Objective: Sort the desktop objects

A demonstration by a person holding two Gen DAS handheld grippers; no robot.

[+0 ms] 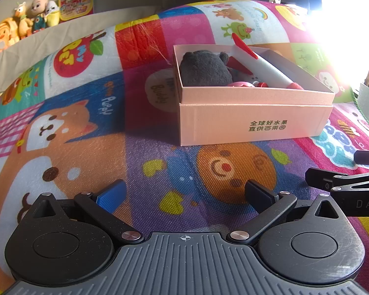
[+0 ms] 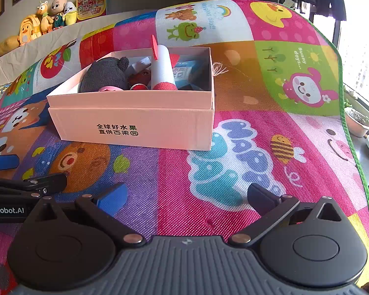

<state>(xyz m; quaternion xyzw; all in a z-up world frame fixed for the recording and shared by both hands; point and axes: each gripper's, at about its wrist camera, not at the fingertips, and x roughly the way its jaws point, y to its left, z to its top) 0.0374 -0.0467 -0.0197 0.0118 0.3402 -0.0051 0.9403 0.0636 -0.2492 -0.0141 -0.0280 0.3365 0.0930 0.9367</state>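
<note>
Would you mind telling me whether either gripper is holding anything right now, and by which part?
Nothing is held. The left gripper and right gripper are both open and empty above the play mat.

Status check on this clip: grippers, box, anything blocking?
Left gripper open, empty. Right gripper open, empty. Pink box holds rocket and grey plush. Nothing blocking on the mat.

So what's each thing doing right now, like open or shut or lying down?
Pink box: lid off, open on top, holding toys.
Dark plush toy: lying inside the box.
Toy rocket: inside the box, leaning, tail fin sticking above the rim.
Left gripper: jaws open, holding nothing, above the mat.
Right gripper: jaws open, holding nothing.
</note>
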